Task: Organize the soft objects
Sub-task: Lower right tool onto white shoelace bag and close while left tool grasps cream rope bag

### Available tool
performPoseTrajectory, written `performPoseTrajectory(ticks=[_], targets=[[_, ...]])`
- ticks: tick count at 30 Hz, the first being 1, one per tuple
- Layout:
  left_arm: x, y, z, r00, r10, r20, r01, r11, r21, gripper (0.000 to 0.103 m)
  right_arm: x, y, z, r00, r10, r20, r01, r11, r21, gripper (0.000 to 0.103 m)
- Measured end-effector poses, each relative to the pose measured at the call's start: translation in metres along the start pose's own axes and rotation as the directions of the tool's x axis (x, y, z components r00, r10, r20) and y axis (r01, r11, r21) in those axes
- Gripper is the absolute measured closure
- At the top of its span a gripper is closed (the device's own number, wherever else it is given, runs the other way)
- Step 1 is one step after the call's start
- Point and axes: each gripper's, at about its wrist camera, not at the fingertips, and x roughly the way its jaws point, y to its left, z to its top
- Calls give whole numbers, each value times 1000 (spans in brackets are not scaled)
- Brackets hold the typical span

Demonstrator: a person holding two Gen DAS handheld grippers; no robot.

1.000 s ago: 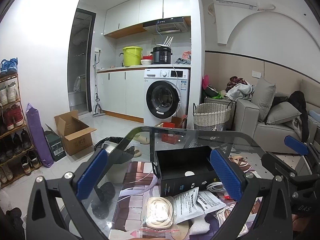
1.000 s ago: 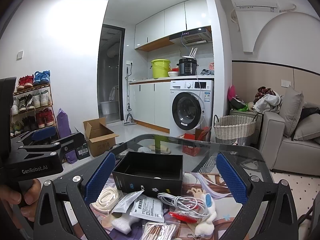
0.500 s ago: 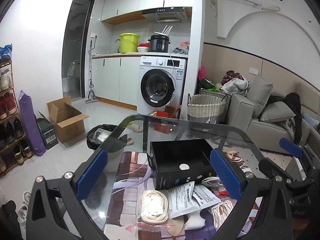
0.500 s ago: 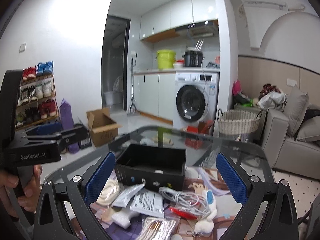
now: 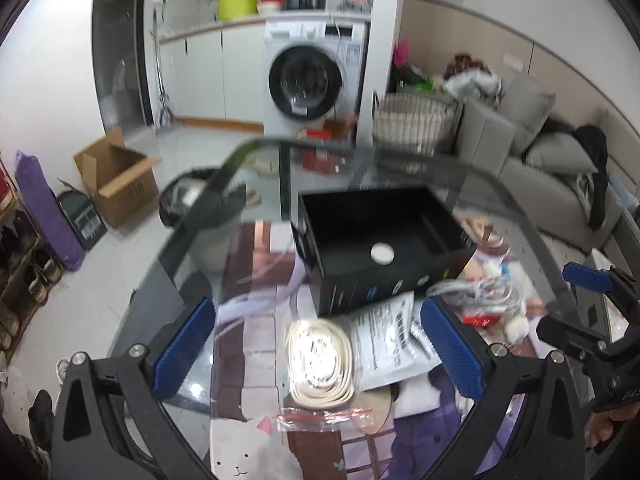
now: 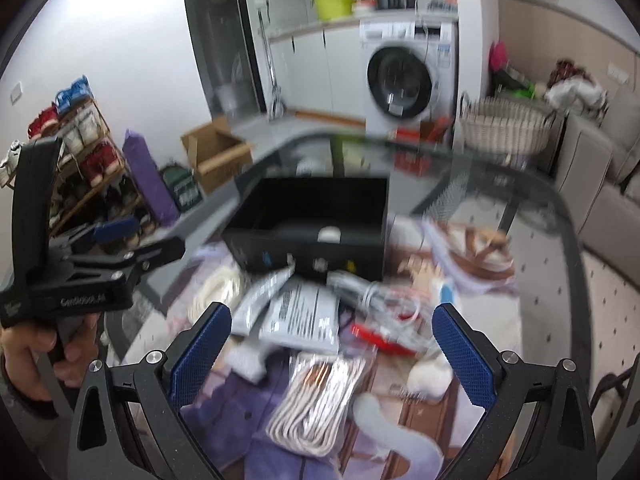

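Here, left wrist view: the left gripper [image 5: 316,344], jaws apart and empty, frames a coiled cream cord [image 5: 320,360] before the open black box [image 5: 380,252], presumably its container; right wrist view: the right gripper [image 6: 332,344], likewise spread, overhangs a bagged cord bundle [image 6: 320,396].
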Motion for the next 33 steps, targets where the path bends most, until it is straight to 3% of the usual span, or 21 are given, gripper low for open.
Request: performPoseTrajectory(ticks=[4,11,15,20,25,26,29,30,33], targets=[[27,-1,-6,994,25,-104,-22,999,30,0,32,2,-17,990,41,-135,-40,999,13,0],[63,-1,-26,966,32,-255,-16,998,64,2,63,3,-42,965,40,-260,-45,999,-14,5],[72,0,-29,957,57,-284,-37,997,74,11,73,4,-52,953,38,-302,-47,999,-23,6],[85,-4,-32,947,57,-317,-32,996,85,12,80,7,-61,946,27,-323,-42,998,-37,6],[88,-17,-34,948,75,-310,-32,989,142,12,87,13,-67,939,12,-344,-34,998,-58,9],[89,-16,-34,947,78,-312,-35,989,140,15,94,16,-66,937,6,-350,-31,997,-67,14],[95,-11,-36,934,58,-352,-16,993,120,43,100,23,-72,933,-16,-359,-24,994,-107,25],[92,-9,-36,938,18,-347,18,995,98,48,101,28,-74,935,-37,-353,-16,990,-144,32],[87,-5,-36,934,12,-358,27,994,105,54,103,37,-80,937,-58,-344,-17,977,-211,47]])
